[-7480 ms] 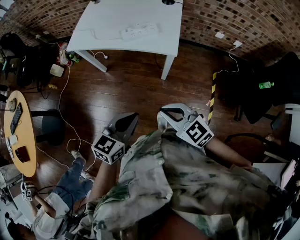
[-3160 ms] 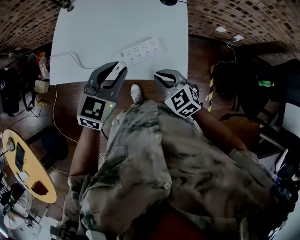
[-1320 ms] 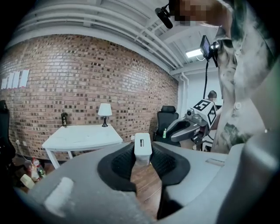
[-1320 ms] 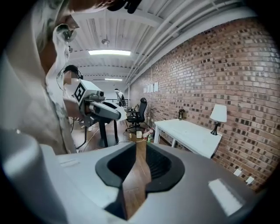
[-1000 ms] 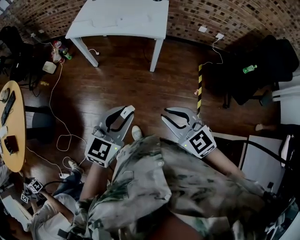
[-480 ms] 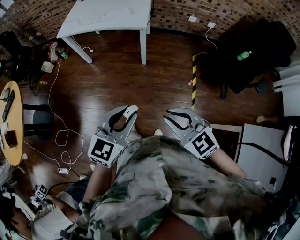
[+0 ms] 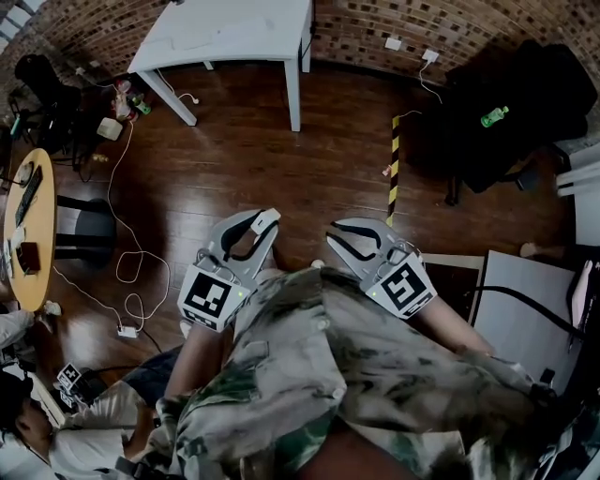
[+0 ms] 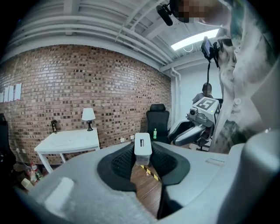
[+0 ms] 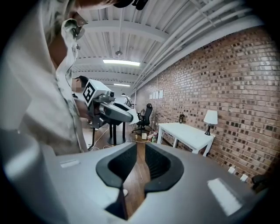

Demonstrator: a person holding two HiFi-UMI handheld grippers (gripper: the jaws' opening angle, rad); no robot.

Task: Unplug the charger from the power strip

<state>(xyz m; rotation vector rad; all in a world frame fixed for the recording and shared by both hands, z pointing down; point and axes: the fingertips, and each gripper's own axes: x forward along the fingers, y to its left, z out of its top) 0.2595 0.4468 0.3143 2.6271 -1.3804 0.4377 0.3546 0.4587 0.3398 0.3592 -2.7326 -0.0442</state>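
Observation:
A small white charger [image 8: 143, 146] stands upright between the pads of my left gripper [image 8: 143, 154], which is shut on it. In the head view the charger [image 7: 266, 217] shows as a white block at that gripper's tips [image 7: 263, 223], above the wooden floor. My right gripper [image 7: 333, 235] hovers level with it on the right. Its jaws [image 9: 141, 153] stand a narrow slit apart with nothing between them. The white table [image 7: 225, 28] is far off by the brick wall. The power strip on it is too small to make out.
A lamp [image 8: 89, 116] stands on the white table. Yellow-black tape [image 7: 392, 164] marks the floor. A black chair carries a green bottle [image 7: 494, 115] at the right. A round wooden table [image 7: 23, 234], loose cables [image 7: 131, 281] and a crouching person [image 7: 56, 441] are on the left.
Both grippers have moved across the room together, and the view has swung slightly. The left gripper still holds the charger. Some seconds ago both grippers were at the table's edge by the power strip.

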